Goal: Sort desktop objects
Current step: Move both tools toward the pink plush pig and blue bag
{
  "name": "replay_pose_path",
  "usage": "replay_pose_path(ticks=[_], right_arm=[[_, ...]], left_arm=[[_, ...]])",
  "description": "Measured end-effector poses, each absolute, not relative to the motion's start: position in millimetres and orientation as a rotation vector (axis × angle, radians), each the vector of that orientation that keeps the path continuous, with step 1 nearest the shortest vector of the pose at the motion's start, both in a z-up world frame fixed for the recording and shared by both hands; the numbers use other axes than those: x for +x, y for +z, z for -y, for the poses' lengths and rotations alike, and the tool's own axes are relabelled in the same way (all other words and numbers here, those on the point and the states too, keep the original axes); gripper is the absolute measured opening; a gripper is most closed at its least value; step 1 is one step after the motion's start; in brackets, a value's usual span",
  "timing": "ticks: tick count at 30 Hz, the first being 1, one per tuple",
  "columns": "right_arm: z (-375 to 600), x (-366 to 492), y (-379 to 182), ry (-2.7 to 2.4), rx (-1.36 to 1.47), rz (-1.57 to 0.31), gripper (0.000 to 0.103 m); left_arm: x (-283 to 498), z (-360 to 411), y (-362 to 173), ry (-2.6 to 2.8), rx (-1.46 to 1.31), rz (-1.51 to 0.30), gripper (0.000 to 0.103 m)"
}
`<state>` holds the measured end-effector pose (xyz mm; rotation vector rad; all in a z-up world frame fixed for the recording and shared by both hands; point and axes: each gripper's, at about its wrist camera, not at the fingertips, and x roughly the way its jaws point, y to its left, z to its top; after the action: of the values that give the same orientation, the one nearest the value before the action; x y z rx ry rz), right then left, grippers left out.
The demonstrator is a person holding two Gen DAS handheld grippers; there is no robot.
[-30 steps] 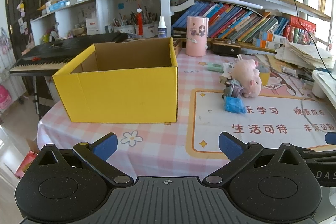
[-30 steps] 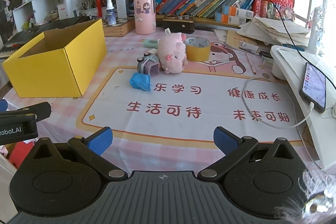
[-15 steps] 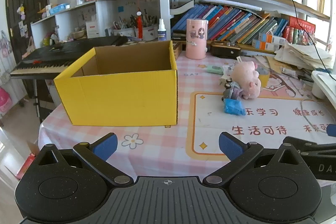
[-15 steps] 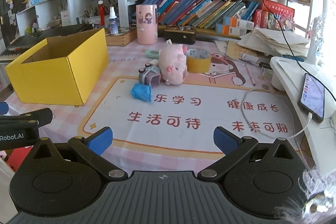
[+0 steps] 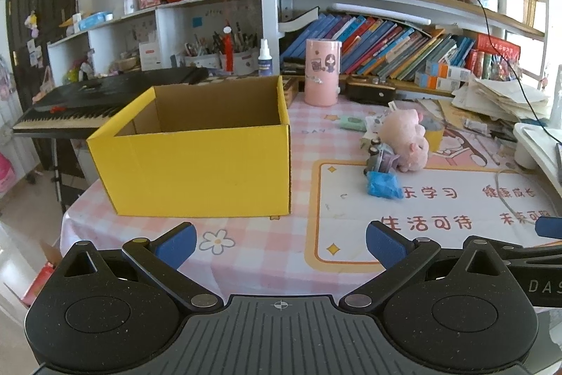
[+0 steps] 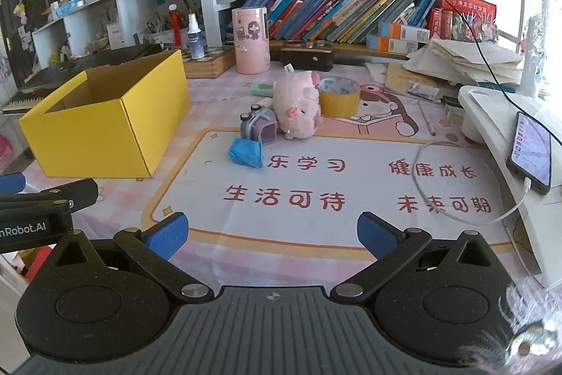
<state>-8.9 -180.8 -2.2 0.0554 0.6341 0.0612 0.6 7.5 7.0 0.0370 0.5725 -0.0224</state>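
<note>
Left hand-held gripper (image 5: pixel 279 239) spread wide, nothing in it, facing the open yellow box (image 5: pixel 196 164). Right hand-held gripper (image 6: pixel 270 232) also wide and empty over the desk (image 6: pixel 281 234) mat; ahead, blue packet (image 6: pixel 246 153), toy camera (image 6: pixel 259 127) touching pink plush pig (image 6: pixel 296 108), tape roll (image 6: pixel 339 95) just beside.

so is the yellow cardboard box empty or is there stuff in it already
Seemingly empty: the yellow cardboard box is open-topped, and both views show only bare brown inner walls. Its floor is hidden behind the front wall, so something flat could be missed.
</note>
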Motion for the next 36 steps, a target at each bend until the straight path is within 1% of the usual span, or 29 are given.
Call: replay_pose_path(ticks=[36], right_arm=[[184.0, -10.1, -2.5, 0.062, 0.067, -0.655, 0.103]], left_arm=[[1.1, -5.3, 5.1, -0.031, 0.034, -0.584, 0.103]])
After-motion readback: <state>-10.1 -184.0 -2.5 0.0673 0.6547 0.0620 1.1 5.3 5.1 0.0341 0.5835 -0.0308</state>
